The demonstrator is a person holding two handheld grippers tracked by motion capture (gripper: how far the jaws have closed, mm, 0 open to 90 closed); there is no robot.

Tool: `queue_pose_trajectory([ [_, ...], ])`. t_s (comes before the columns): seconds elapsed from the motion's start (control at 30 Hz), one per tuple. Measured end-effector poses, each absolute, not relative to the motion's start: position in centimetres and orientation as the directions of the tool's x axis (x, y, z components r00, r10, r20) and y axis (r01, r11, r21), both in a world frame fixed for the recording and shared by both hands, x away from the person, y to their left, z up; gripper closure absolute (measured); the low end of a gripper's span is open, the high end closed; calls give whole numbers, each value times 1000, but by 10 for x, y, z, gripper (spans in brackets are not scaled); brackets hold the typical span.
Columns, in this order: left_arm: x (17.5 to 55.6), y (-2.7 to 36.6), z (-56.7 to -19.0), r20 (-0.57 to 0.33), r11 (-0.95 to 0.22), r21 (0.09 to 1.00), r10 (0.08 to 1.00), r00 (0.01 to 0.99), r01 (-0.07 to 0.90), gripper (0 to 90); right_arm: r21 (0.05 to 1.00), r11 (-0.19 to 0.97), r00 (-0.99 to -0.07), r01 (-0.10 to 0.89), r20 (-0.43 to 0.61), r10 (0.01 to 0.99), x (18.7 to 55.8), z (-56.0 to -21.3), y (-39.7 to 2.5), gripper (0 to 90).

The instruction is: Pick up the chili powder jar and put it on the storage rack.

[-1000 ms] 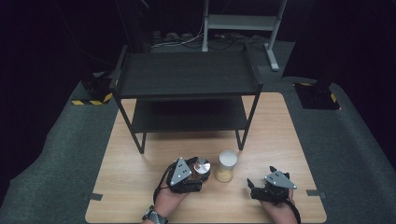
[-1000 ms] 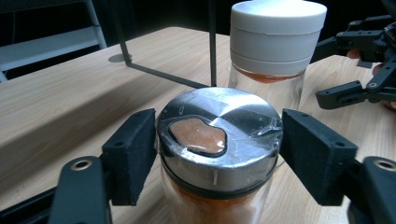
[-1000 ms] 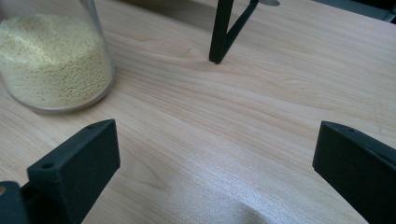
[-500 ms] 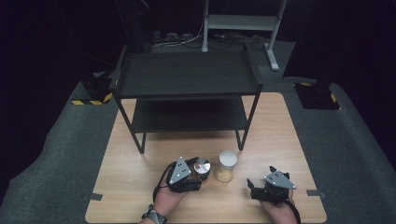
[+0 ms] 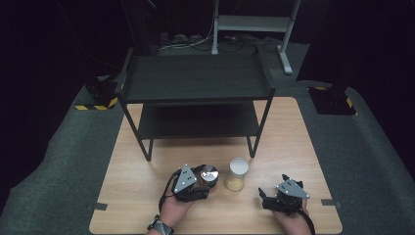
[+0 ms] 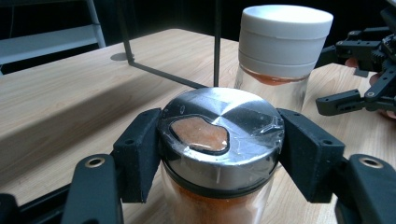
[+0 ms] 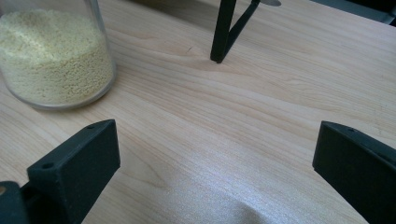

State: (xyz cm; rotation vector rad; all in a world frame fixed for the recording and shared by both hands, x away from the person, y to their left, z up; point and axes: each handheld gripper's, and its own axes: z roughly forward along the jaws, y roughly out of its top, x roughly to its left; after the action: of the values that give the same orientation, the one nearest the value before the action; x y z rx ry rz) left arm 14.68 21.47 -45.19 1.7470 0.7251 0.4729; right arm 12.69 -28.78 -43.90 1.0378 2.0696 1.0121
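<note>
Fingers [image 6: 140,154] of left gripper [image 6: 217,154] clamp the steel-lidded spice jar [image 6: 219,135].

Yellow-grain jar [image 7: 56,56] top cut off

Dark lab: hazard-taped stand bases [image 5: 96,100], floor cables [image 5: 186,41], lone wooden table [image 5: 293,132].

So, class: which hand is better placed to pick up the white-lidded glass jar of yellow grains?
Right: its tongs are open and empty beside that jar; the left tongs grip the steel-lidded jar.
</note>
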Motion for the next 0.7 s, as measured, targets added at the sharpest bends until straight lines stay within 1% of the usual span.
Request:
queue_pose_trajectory([
  [0.7,127,233,-434,-39,-132,971,731,681,197,345,832,404,-515,381,-172,840,128,-439,-288,0],
])
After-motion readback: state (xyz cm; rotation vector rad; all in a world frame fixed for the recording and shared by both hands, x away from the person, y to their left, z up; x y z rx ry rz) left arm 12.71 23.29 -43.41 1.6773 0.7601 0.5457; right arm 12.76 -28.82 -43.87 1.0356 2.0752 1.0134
